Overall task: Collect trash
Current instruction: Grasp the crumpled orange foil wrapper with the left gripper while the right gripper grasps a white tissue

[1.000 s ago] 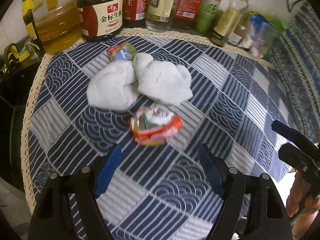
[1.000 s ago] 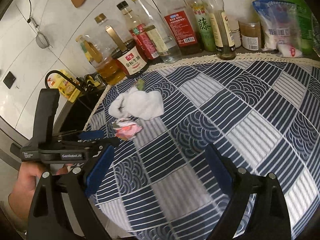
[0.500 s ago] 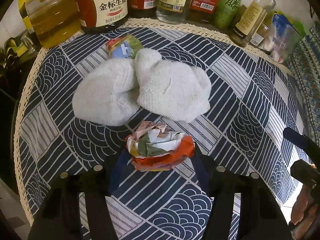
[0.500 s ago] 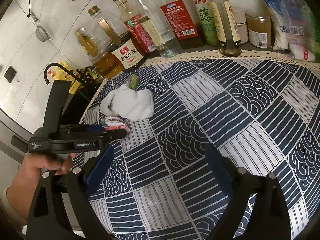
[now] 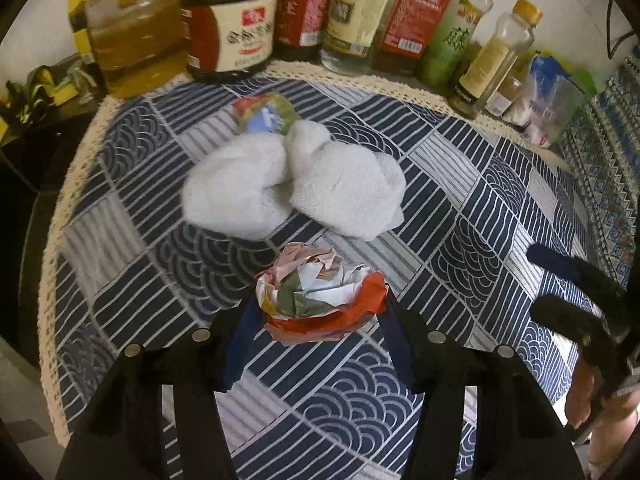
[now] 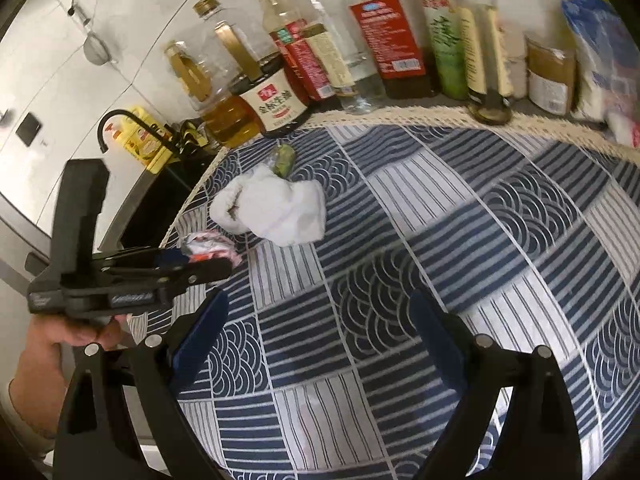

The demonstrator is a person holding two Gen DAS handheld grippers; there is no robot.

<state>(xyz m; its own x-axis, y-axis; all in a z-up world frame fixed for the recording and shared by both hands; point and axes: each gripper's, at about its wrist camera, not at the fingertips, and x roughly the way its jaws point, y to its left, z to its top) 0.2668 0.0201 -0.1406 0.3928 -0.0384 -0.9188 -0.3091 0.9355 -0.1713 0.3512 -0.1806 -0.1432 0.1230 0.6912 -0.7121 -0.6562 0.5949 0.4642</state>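
Tablecloth (image 5: 460, 208) in navy and white covers the table, bottles (image 5: 352, 16) lining its far edge. From the left wrist, the left gripper (image 5: 316, 316) tilts steeply down, jaws closing around the crumpled wrapper (image 5: 320, 292) beside a white cloth (image 5: 296, 184). From the right wrist, the right gripper (image 6: 320, 332) hangs wide open and empty above bare cloth, the wrapper well to its left.

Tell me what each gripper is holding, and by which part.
The left gripper is closing on the crumpled wrapper ball, its pads against the ball's two sides. The right gripper is open over the tablecloth, holding nothing.
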